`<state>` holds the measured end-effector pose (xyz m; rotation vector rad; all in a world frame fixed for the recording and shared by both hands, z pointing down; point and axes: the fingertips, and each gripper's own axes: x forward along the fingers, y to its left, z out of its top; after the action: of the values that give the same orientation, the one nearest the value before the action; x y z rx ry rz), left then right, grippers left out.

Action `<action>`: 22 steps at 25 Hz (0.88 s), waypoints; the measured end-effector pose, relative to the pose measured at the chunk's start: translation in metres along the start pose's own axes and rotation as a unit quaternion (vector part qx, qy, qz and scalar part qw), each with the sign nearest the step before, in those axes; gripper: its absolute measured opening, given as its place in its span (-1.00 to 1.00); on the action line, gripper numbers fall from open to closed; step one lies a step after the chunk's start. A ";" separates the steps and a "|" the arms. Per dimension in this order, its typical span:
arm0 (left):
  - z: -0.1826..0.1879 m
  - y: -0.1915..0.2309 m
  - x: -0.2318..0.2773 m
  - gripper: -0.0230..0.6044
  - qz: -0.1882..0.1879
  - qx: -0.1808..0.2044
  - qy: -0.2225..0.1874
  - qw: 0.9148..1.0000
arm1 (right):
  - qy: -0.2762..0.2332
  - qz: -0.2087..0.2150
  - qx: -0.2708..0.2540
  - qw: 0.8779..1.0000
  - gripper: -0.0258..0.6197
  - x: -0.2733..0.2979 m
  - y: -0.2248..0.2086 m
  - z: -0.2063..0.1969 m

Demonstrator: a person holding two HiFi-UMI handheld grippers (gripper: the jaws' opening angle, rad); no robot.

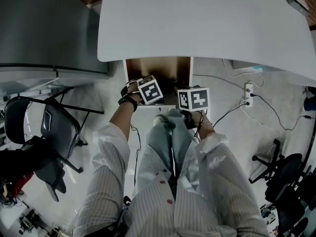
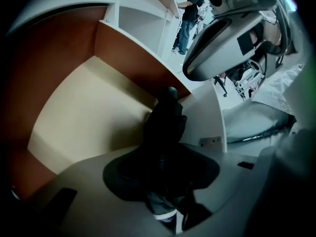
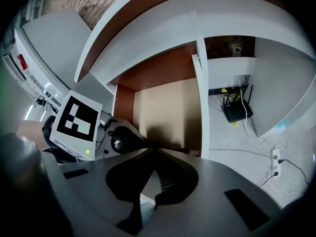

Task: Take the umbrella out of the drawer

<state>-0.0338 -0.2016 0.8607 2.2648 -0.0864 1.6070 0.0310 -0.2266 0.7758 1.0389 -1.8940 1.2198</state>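
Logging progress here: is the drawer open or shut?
Open: the drawer sticks out from under the desk, wooden floor exposed; the left gripper clamps the black umbrella.

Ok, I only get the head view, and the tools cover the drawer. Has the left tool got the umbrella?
Observer: Yes. The left gripper view shows the left tool shut on the black umbrella.
Operator: And the right tool?
Observer: In its own view the right tool has its jaws together, with nothing between them.
Operator: Anything else in the drawer?
Observer: The part of the drawer that the right gripper view shows is bare beige floor.
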 end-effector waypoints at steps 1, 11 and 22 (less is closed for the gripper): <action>0.000 -0.004 -0.006 -0.33 -0.001 -0.001 0.000 1.000 | 0.002 0.000 -0.001 1.000 -0.81 -0.004 0.004 0.001; 0.018 -0.040 -0.073 -0.33 0.008 -0.033 -0.028 0.999 | 0.003 0.001 0.000 1.000 -0.81 -0.066 0.034 0.013; 0.034 -0.070 -0.133 -0.33 0.022 -0.057 -0.054 0.997 | 0.005 0.000 -0.025 1.000 -0.81 -0.121 0.064 0.023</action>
<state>-0.0321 -0.1681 0.7101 2.2758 -0.2514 1.4609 0.0307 -0.1994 0.6397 1.0052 -1.9068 1.1705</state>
